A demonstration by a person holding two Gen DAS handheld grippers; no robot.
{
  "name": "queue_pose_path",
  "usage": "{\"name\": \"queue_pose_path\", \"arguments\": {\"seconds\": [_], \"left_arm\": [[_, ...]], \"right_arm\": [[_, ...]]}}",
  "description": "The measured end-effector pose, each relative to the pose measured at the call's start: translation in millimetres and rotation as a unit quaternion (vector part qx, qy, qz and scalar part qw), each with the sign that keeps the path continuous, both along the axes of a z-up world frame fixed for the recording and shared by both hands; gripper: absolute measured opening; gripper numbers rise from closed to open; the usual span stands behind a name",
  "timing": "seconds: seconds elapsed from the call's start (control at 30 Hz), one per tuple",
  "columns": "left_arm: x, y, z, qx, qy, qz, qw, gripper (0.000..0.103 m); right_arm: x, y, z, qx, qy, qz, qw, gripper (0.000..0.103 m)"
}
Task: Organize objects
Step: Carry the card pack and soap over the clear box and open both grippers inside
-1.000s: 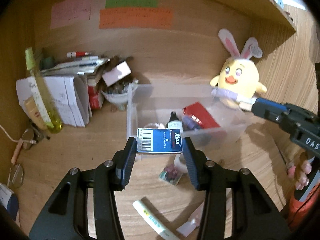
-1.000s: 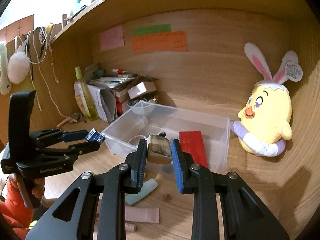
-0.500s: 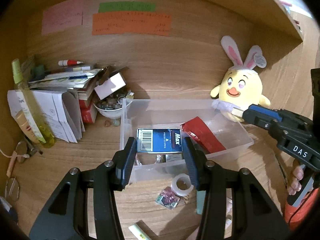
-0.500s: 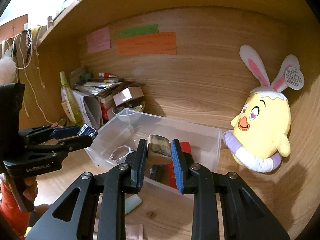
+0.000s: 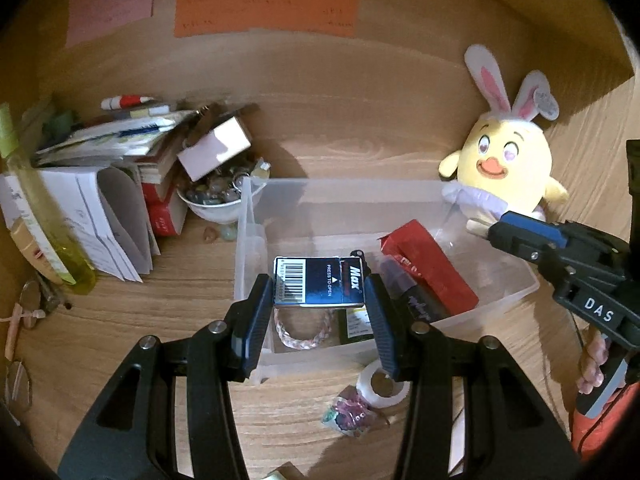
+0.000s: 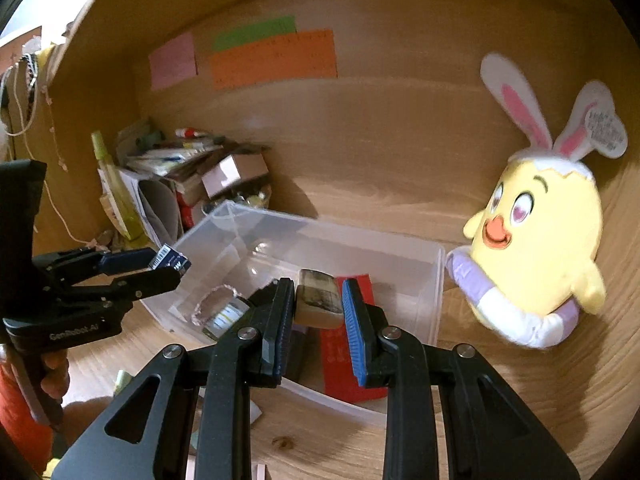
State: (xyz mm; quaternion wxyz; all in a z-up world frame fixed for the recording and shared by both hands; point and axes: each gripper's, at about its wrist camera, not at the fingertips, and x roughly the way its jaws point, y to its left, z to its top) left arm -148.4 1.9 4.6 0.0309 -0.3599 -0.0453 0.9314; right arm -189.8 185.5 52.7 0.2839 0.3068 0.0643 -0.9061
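Trouble first, as I judge it: my left gripper [image 5: 319,292] is clamped on the blue staple box [image 5: 319,281] across its short ends, held over the near left part of the clear bin [image 5: 256,216]. If I let go from up here it could land on the braided bracelet [image 5: 305,327] or tip against the near wall. My right gripper [image 6: 318,298] is clamped on a small tan block [image 6: 319,297], worn and dark-streaked, held over the middle of the bin [image 6: 436,280]. With 2 tools over 1 bin, I could knock them together or shove the light bin along the desk.

Inside the bin I see a red box [image 5: 430,270] lying toward the right, the bracelet on the floor at the left, and a dark item with a yellow label beside it that I cannot identify. Outside, a tape roll [image 5: 382,384] and a small wrapper [image 5: 350,416] lie on the desk before the near wall. A white bowl [image 5: 214,210] of trinkets sits just left of the bin.
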Motion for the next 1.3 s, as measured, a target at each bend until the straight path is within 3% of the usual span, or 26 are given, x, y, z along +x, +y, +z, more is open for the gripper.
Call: {"name": "queue_pose_path", "arguments": {"seconds": [0.6, 0.93, 1.2, 1.3], "left_arm": [[-16, 6, -20, -0.003, -0.023, -0.021, 0.9995, 0.047], [-8, 11, -13, -0.006, -0.008, -0.025, 0.9996, 0.062], [8, 9, -3, -0.009, 0.006, -0.017, 0.9998, 0.074], [14, 9, 1, -0.01, 0.008, -0.013, 0.9998, 0.078]], "right_arm": [[-21, -15, -40, 0.042, -0.058, 0.002, 0.997, 0.023], [-29, -14, -47, 0.051, -0.069, -0.013, 0.996, 0.023], [-24, -19, -45, 0.072, -0.048, -0.015, 0.996, 0.023], [-20, -20, -42, 0.073, -0.045, -0.01, 0.996, 0.03]]}}
